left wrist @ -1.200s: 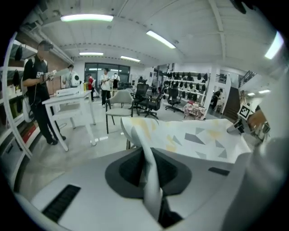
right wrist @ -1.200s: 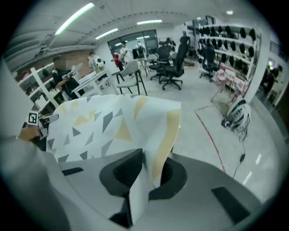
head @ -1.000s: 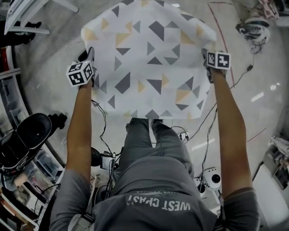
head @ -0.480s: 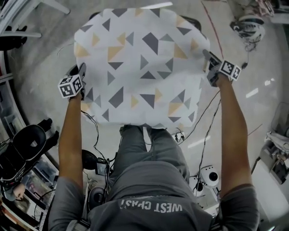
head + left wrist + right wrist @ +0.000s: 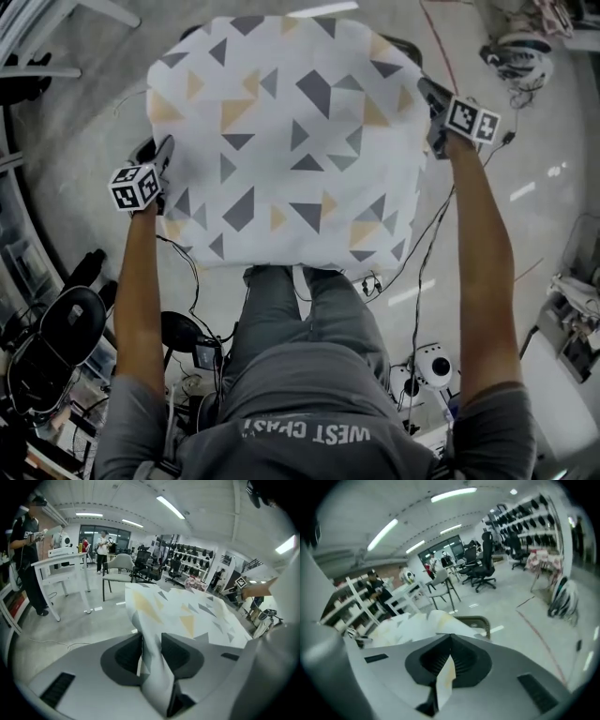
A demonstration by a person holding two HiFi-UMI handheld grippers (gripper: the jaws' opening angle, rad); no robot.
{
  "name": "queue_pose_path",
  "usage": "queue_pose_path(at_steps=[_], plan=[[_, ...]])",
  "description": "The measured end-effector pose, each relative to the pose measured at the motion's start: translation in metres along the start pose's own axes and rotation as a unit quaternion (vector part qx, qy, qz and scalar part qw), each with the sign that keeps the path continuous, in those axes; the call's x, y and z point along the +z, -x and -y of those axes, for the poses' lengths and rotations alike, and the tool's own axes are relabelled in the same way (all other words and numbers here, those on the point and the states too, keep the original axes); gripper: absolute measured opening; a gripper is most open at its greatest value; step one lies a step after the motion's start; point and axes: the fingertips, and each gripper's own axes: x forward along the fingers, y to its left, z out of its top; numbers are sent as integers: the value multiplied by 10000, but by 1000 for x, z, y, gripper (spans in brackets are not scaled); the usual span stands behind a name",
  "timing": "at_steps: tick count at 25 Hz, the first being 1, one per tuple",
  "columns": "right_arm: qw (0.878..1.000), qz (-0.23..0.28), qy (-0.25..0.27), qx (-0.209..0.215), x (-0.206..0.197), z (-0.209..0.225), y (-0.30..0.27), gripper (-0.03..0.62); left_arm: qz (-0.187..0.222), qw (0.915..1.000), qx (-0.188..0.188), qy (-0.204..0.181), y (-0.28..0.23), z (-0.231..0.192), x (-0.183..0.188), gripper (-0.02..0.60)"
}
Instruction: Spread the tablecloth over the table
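The white tablecloth with grey and yellow triangles lies spread over the table, whose dark rim peeks out at the far corner. My left gripper is at the cloth's left edge. In the left gripper view a bunched fold of the tablecloth runs between the jaws of the left gripper, which are opening and stand apart around it. My right gripper is at the far right corner. The right gripper is shut on a corner of the tablecloth.
A black office chair stands at the lower left. Cables and a white device lie on the floor by the person's legs. White table legs show at the top left. People, a white table and chairs stand beyond.
The cloth has settled flatter and wider over the table. My right gripper has shifted along the right edge toward the far corner. The left gripper has sunk a little at the left edge.
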Motion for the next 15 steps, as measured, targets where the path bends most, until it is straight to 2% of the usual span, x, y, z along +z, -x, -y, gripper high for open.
queue_pose_path(at_steps=[1,2,3,4,6,7,8,9,10,12,14,15], plan=[[9993,28,140,-359,4,9,2,11,32,10000,70,37,1,0,-1,120],[9972,82,54,-742,7,28,6,52,69,9999,116,92,1,0,-1,120],[9944,139,-269,-1012,6,49,9,160,99,9998,142,139,1,0,-2,120],[9911,152,-742,-1095,0,68,9,262,122,9997,160,169,1,0,-2,120],[9833,-63,-1646,-774,-26,86,1,281,169,9994,230,189,2,-1,-1,120],[9803,-249,-1885,-541,-41,85,-4,290,202,9992,287,183,2,-2,0,120],[9798,-382,-1929,-375,-51,81,-6,258,242,9989,354,170,2,-2,1,120],[9823,-394,-1804,-311,-54,75,-4,169,289,9985,430,158,3,-1,2,120],[9869,-279,-1555,-330,-49,69,2,129,335,9980,516,144,3,0,2,120],[9959,181,-822,-327,-32,41,24,75,414,9966,711,85,6,4,4,120],[9986,509,125,37,-29,-14,48,18,468,9949,890,-54,11,9,7,118],[9962,481,678,274,-37,-45,55,11,488,9941,965,-126,12,12,9,115]])
